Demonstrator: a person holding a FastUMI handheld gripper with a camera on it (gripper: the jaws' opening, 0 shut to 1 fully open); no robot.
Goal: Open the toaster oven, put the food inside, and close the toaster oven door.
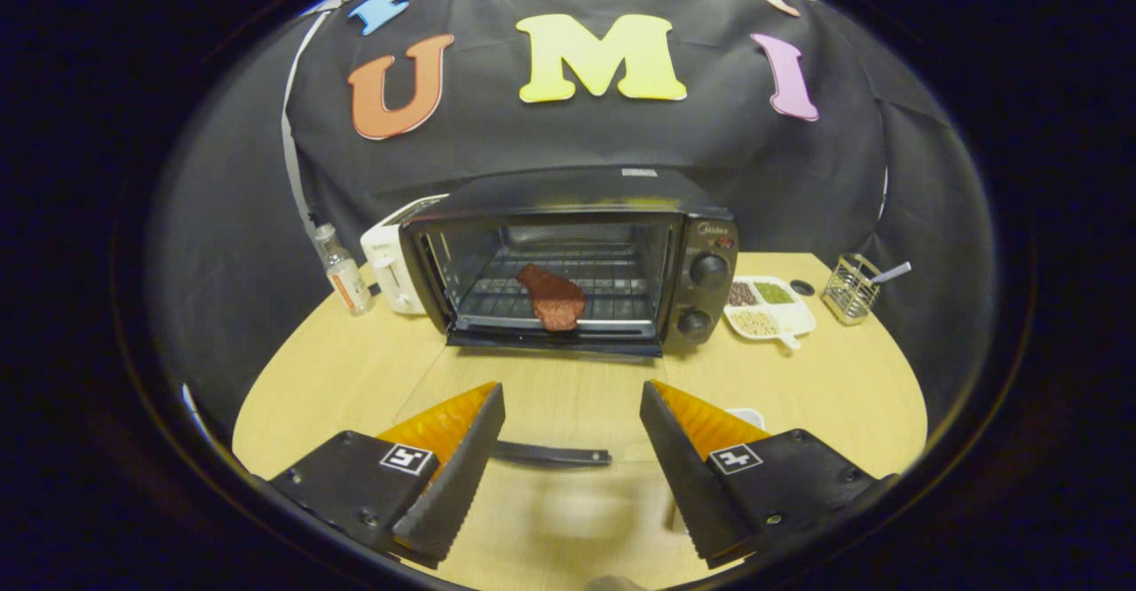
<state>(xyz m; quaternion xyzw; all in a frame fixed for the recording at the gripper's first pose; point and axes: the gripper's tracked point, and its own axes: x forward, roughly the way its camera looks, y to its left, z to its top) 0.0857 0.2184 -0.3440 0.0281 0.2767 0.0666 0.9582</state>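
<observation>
The fingers stand wide apart and hold nothing; between them lies the dark handle of the glass door, which is folded down flat over the counter. Beyond them the toaster oven stands open — a reddish piece of meat rests on its wire rack; a small bottle stands to its left, and a divided dish to its right.

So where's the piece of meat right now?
The meat lies on the rack inside the open toaster oven, well beyond the open gripper.
</observation>
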